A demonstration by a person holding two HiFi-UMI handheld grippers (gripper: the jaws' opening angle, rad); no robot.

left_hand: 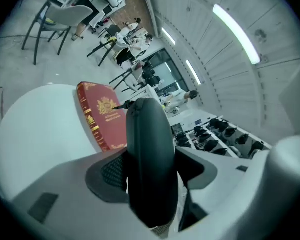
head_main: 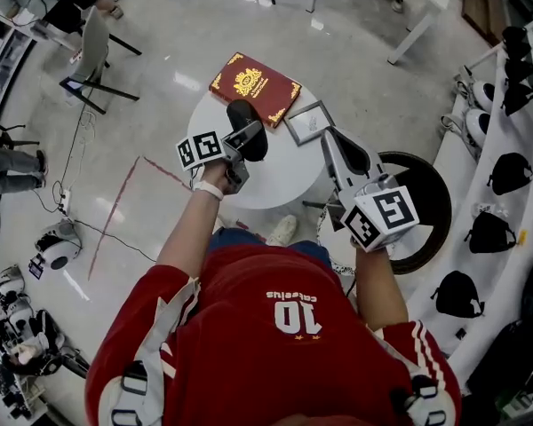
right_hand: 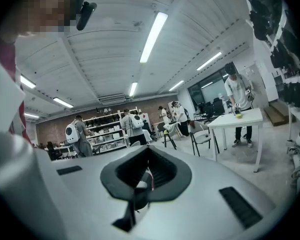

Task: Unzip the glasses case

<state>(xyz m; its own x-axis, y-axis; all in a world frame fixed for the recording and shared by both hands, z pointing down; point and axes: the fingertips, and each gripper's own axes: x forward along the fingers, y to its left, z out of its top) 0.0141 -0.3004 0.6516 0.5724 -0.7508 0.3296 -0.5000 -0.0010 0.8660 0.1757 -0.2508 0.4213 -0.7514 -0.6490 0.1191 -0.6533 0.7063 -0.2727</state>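
Observation:
A black oval glasses case (head_main: pixel 247 127) hangs above the round white table (head_main: pixel 275 185), with my left gripper (head_main: pixel 242 142) shut on it. In the left gripper view the case (left_hand: pixel 150 159) stands on edge between the two pads, its far end pointing away, and a small zip pull (left_hand: pixel 119 105) sticks out near that end. My right gripper (head_main: pixel 330 140) is off to the right over the table's edge, apart from the case. In the right gripper view its jaws (right_hand: pixel 146 171) are together and hold nothing, pointing across the room.
A red book with gold print (head_main: pixel 255 87) lies at the table's far side, with a small framed card (head_main: pixel 309 121) beside it. A dark round stool (head_main: pixel 431 198) stands to the right. White shelves with several black items (head_main: pixel 506 176) run along the right. People, chairs and tables fill the room beyond.

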